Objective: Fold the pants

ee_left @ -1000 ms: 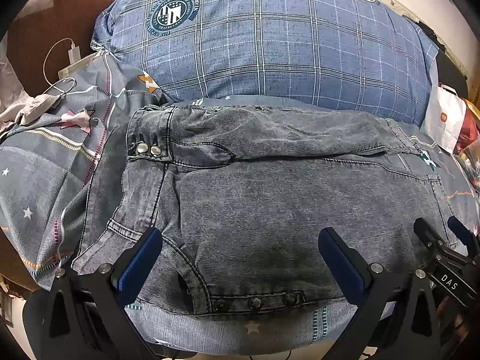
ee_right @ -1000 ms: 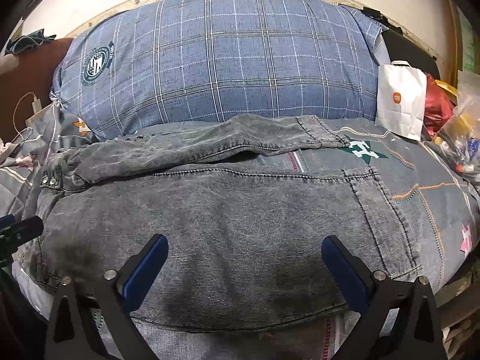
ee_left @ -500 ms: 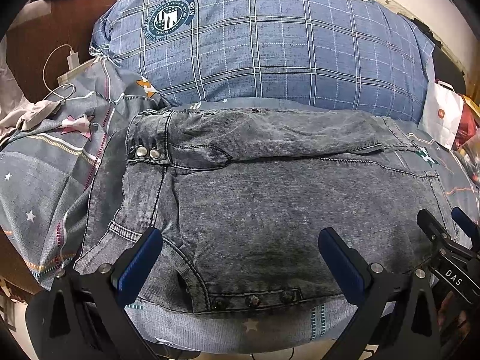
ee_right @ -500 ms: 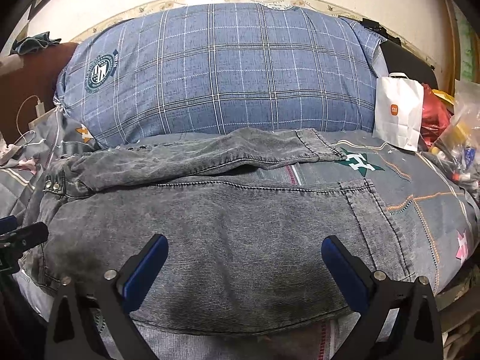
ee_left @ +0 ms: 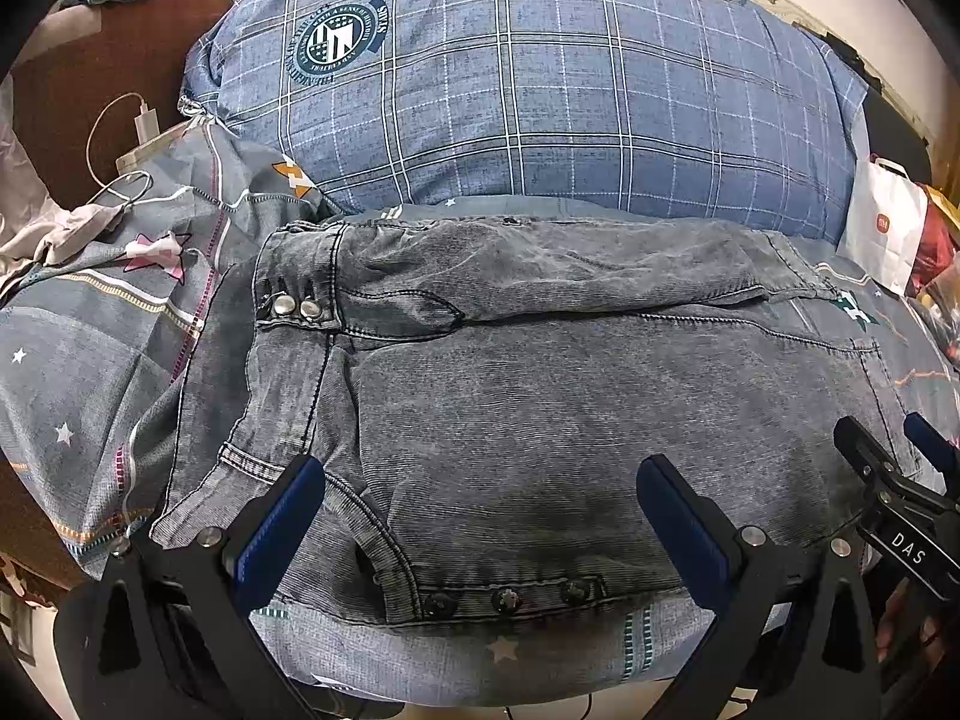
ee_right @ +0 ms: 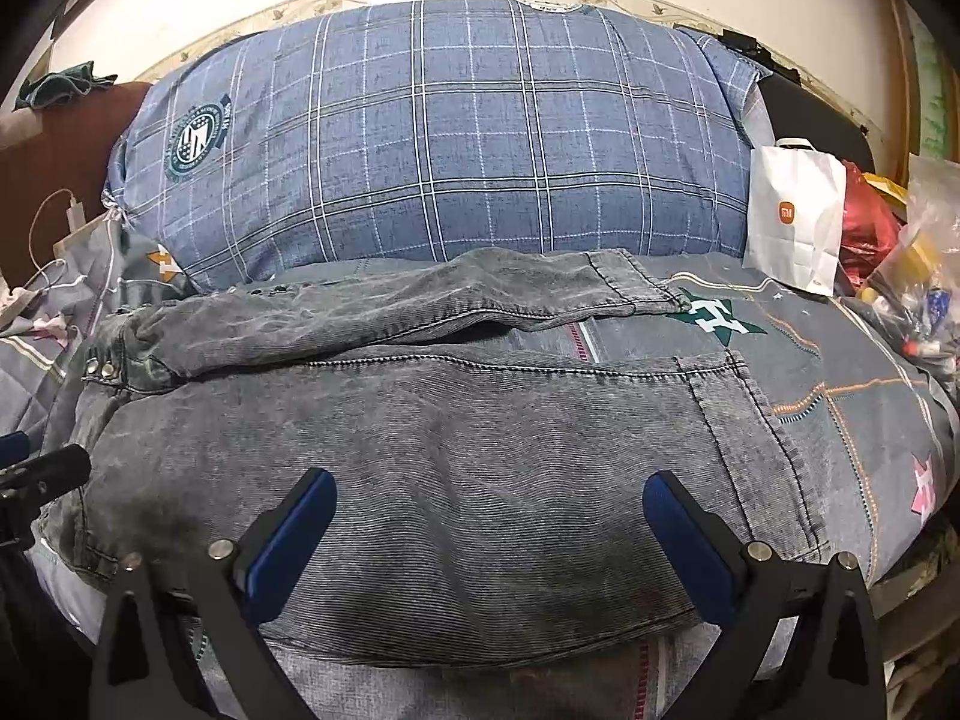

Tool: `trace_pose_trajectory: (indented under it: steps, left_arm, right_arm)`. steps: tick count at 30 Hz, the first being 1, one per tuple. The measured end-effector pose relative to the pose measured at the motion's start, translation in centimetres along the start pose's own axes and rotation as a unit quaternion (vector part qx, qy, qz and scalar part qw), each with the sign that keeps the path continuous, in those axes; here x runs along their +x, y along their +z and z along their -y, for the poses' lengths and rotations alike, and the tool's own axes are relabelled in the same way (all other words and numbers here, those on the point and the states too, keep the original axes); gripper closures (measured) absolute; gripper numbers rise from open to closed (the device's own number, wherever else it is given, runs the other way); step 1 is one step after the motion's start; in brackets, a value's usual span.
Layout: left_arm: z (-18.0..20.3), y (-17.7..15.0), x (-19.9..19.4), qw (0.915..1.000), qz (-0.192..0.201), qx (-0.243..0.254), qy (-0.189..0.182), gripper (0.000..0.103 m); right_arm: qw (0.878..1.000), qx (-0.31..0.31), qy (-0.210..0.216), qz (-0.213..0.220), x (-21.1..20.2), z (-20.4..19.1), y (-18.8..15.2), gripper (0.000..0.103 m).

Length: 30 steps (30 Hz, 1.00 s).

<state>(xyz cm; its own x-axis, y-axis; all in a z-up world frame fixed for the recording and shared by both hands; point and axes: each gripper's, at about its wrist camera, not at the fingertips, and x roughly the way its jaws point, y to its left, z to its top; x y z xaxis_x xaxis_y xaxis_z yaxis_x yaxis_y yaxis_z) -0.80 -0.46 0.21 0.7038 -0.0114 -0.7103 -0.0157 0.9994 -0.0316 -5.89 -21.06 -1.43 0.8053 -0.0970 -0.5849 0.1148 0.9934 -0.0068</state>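
Grey washed denim pants (ee_left: 540, 396) lie flat on the bed, waistband with metal snaps at the left, legs reaching right. One leg is folded back along the far edge (ee_right: 480, 294); the other leg's hem (ee_right: 750, 438) lies at the right. My left gripper (ee_left: 480, 510) is open and empty, hovering over the near waist edge with its dark buttons. My right gripper (ee_right: 489, 525) is open and empty over the near leg edge. The right gripper's tip shows in the left wrist view (ee_left: 894, 474), and the left gripper's tip shows in the right wrist view (ee_right: 42, 468).
A big blue plaid pillow (ee_right: 438, 138) lies behind the pants. A white paper bag (ee_right: 795, 216) and plastic-bag clutter (ee_right: 912, 276) sit at the far right. A white charger and cable (ee_left: 141, 126) lie at the left on the grey star-print bedsheet (ee_left: 90, 324).
Both grippers have drawn back and risen slightly from the pants, showing more pillow and wall. The pants have not moved. Both stay open.
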Motion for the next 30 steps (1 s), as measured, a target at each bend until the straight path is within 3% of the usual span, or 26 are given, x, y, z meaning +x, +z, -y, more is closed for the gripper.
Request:
trace_pose_trajectory:
  steps: [12,16,20,25,28,30]
  left_arm:
    - [-0.2,0.2,-0.3,0.9999,0.001,0.008,0.01,0.0]
    - [-1.6,0.2,-0.5,1.0,-0.001,-0.005,0.003,0.0]
    - [-5.9,0.2,-0.6,0.9986,-0.007,-0.052,-0.005,0.0]
    - [-12.6,-0.9,0.5,0.9869,-0.05,-0.152,-0.015,0.0]
    - [-13.9,-2.0,1.1,0.9855,-0.076,-0.151,0.014,0.0]
    - [-14.0,-2.6,1.8,0.9842,-0.097,-0.147,0.018,0.0]
  right_arm:
    - [1.0,0.006,0.002,0.008,-0.3,0.3,0.0,0.0]
    - [0.999,0.041,0.031,-0.016,-0.1,2.0,0.1,0.0]
    - [0.985,0.147,0.078,-0.046,-0.4,7.9,0.5,0.0]
    - [0.975,0.199,0.021,-0.102,-0.5,16.8,0.3,0.0]
    - [0.955,0.255,0.041,-0.143,0.7,21.1,-0.4,0.0]
    - [0.952,0.26,0.044,-0.157,1.5,22.2,-0.6,0.0]
